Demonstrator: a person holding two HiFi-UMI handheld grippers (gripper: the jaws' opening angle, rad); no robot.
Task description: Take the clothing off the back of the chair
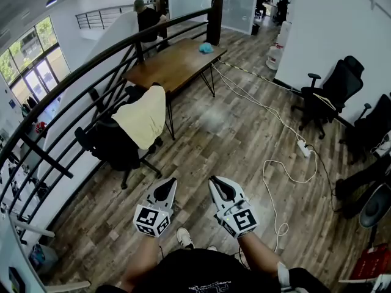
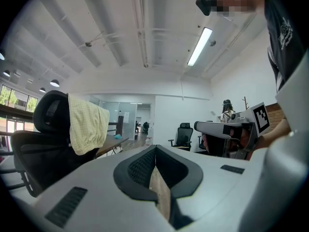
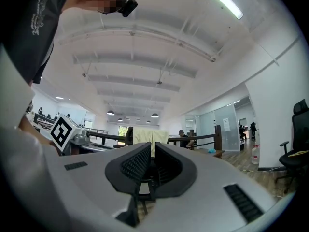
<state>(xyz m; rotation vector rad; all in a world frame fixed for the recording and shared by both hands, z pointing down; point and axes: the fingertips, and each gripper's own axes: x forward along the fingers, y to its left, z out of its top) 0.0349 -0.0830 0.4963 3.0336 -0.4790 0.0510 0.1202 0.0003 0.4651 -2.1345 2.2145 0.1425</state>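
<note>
A pale yellow garment [image 1: 145,116] hangs over the back of a black office chair [image 1: 113,145] that stands between the railing and the table. My left gripper [image 1: 165,185] and right gripper [image 1: 217,184] are held side by side in front of me, well short of the chair, both shut and empty. In the left gripper view the left gripper [image 2: 155,150] has its jaws together, with the garment [image 2: 87,127] on the chair [image 2: 46,112] off to the left. The right gripper [image 3: 152,147] points straight at the garment [image 3: 145,135], still at a distance.
A black railing [image 1: 67,90] runs along the left. Behind the chair is a long wooden table [image 1: 177,63] with a blue thing [image 1: 206,48] on it and a person [image 1: 146,17] at its far end. A white cable with a power strip [image 1: 303,147] crosses the floor; more black chairs [image 1: 333,93] stand right.
</note>
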